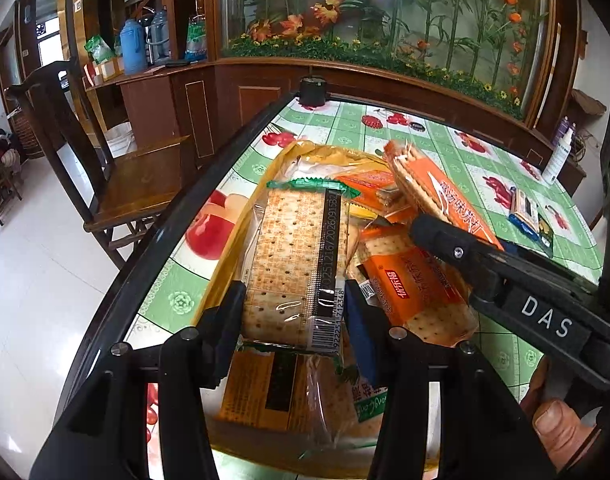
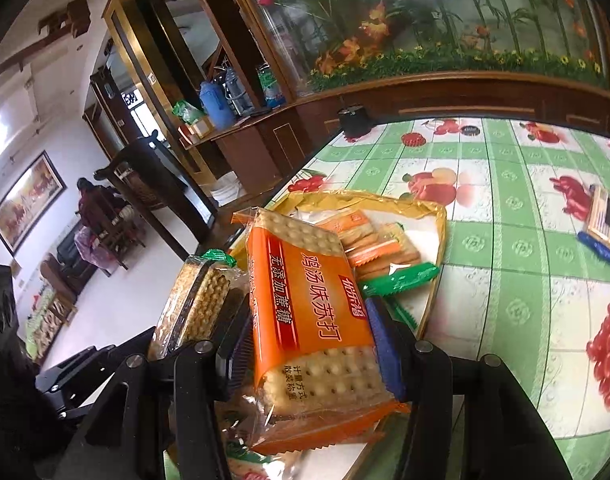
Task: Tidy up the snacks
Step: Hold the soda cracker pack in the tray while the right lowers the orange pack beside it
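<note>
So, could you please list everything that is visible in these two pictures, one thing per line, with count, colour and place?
green-wrapped cracker pack: one, green ends, clear film, between the left gripper's fingers above the tray
orange-wrapped cracker pack: one, orange, between the right gripper's fingers above the tray
tray: one, golden yellow, at the table's left edge, holding more orange and green packs
blue-wrapped pack: one, blue ends, flat on the table to the right
table: one, green-and-white fruit-print cover
black round object: one, far table corner
white bottle: one, right table edge
wooden chair: one, brown, left of the table
blue flask: one, on the wooden counter
left gripper: black, shut on the green pack
right gripper: black, shut on the orange pack
</note>
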The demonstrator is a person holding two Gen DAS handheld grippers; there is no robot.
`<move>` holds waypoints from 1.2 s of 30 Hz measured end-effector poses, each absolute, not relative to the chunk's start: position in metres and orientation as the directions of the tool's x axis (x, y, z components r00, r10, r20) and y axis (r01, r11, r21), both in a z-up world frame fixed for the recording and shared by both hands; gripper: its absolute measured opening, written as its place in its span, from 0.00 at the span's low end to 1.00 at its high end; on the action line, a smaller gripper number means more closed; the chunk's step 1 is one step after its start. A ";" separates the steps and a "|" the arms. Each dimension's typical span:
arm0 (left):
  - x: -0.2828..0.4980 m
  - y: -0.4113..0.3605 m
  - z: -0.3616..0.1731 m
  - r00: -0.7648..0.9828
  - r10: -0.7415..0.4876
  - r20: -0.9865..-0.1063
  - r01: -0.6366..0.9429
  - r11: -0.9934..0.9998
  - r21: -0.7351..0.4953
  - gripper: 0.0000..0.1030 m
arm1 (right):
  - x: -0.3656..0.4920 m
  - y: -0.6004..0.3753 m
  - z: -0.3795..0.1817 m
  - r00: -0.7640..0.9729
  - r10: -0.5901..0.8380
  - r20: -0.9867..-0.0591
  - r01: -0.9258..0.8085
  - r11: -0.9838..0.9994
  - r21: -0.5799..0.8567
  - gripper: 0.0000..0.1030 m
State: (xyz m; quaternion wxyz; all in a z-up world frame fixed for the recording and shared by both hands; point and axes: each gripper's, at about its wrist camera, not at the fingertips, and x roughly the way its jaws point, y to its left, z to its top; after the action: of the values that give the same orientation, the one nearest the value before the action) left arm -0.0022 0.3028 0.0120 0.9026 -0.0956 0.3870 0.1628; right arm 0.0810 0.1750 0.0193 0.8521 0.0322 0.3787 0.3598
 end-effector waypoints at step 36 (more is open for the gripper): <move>-0.008 0.311 0.007 0.662 0.173 -0.729 -0.370 0.922 -0.117 0.46 | 0.075 0.180 0.020 0.439 0.632 -0.639 -0.600 0.735 0.315 0.71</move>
State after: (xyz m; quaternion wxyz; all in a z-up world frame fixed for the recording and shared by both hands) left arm -0.0076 0.3106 0.0071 0.9026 -0.1288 0.3823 0.1504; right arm 0.0747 0.1800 0.0202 0.8481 0.0205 0.3853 0.3633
